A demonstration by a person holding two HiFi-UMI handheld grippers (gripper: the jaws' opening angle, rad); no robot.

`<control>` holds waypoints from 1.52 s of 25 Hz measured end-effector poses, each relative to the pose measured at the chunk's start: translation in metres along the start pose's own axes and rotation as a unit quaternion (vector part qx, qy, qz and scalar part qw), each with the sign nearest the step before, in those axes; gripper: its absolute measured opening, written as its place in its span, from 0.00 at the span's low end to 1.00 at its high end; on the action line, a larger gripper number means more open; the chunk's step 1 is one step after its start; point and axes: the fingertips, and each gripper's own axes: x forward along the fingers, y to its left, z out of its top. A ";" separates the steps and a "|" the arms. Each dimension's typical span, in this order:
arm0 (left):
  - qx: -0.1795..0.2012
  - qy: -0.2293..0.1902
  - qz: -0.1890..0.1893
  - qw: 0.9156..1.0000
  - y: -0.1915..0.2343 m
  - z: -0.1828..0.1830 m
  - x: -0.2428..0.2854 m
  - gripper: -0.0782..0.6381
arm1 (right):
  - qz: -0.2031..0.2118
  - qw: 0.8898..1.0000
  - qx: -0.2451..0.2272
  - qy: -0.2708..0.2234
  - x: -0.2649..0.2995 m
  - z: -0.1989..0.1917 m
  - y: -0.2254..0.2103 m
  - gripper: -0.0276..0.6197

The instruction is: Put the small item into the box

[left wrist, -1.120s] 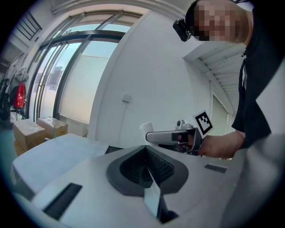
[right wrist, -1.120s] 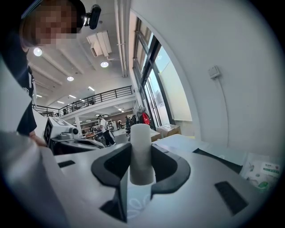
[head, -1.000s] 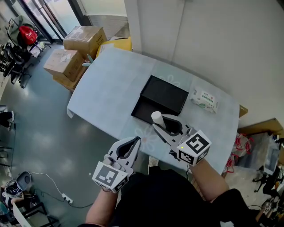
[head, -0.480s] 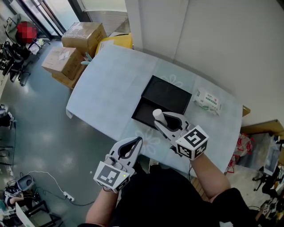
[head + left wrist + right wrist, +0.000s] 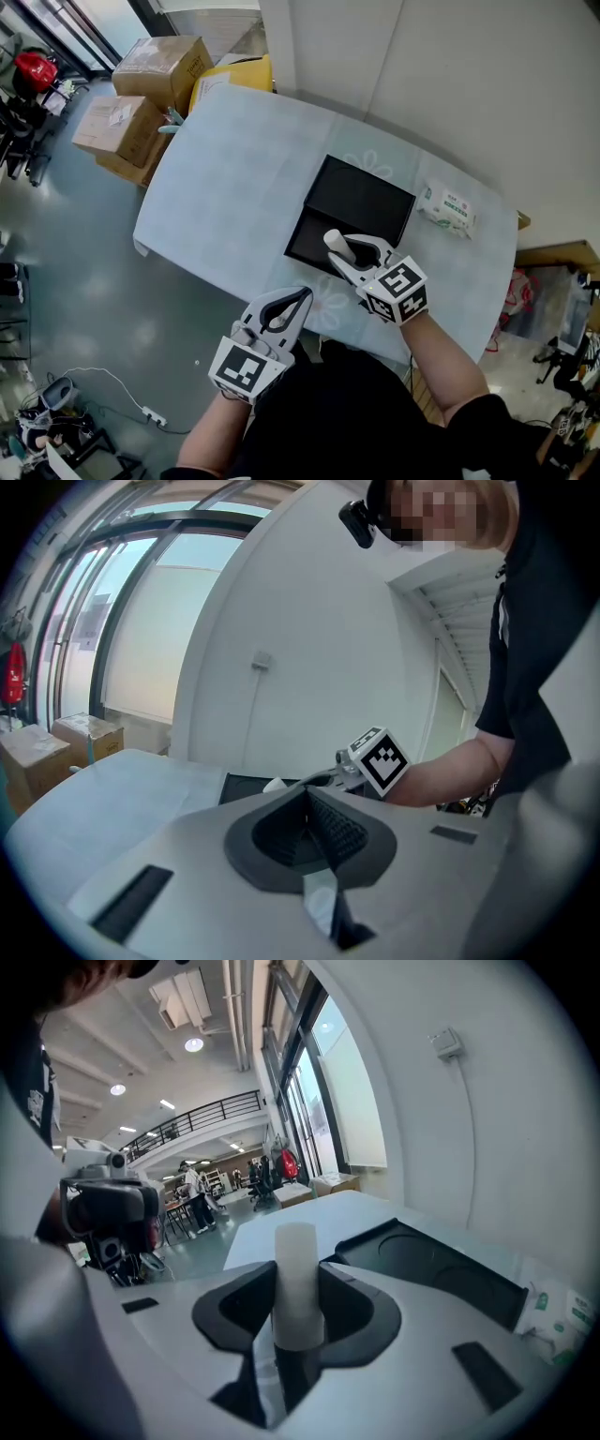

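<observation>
The right gripper [image 5: 343,251] has its 2 jaws pressed against a small white cylinder [image 5: 332,242], which stands upright between the dark pads with its top poking above them. In the right gripper view the cylinder [image 5: 298,1283] fills the gap between the jaws, and the black box [image 5: 433,1262] lies just beyond it, lid off, with what seem to be 2 round recesses in its floor, though the dark interior makes this hard to confirm. From the head view the cylinder sits over the near edge of the black box [image 5: 361,202], which rests open on the table [image 5: 234,178] covered in a pale blue cloth.

The left gripper [image 5: 292,305] is held lower and nearer the person, off the front edge of the table, well apart from the box. Its own view shows the jaws [image 5: 306,819] brought together with nothing between them, and past them the right gripper's marker cube [image 5: 380,758].

A pack of wipes [image 5: 448,208] lies on the table just to the right of the box. On the floor beyond the table's far left corner stand 2 cardboard boxes [image 5: 161,66]
</observation>
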 end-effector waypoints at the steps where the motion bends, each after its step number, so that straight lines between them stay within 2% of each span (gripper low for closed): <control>1: 0.003 0.003 -0.004 1.000 0.002 -0.002 0.002 0.12 | -0.003 1.000 -0.006 0.012 0.006 -0.005 -0.002 0.26; 5: 0.004 0.013 -0.021 1.000 0.007 -0.009 0.007 0.12 | -0.009 0.997 -0.028 0.076 0.027 -0.026 -0.009 0.26; 11: 0.008 0.024 -0.037 0.999 0.017 -0.024 0.010 0.12 | -0.001 0.985 -0.062 0.164 0.055 -0.061 -0.011 0.26; 17: -0.001 0.033 -0.040 0.999 0.026 -0.039 0.008 0.12 | -0.007 0.969 -0.094 0.229 0.075 -0.087 -0.017 0.26; 21: -0.005 0.036 -0.044 0.998 0.028 -0.044 0.006 0.12 | -0.008 0.959 -0.097 0.266 0.083 -0.100 -0.021 0.26; 29: -0.021 0.030 -0.039 0.999 0.039 -0.044 0.002 0.12 | -0.005 0.951 -0.080 0.298 0.093 -0.112 -0.020 0.26; 34: -0.031 0.028 -0.036 0.998 0.039 -0.047 0.002 0.12 | -0.004 0.950 -0.082 0.301 0.097 -0.115 -0.021 0.27; 38: -0.033 0.027 -0.035 0.998 0.037 -0.046 0.001 0.12 | -0.002 0.951 -0.064 0.302 0.096 -0.111 -0.018 0.27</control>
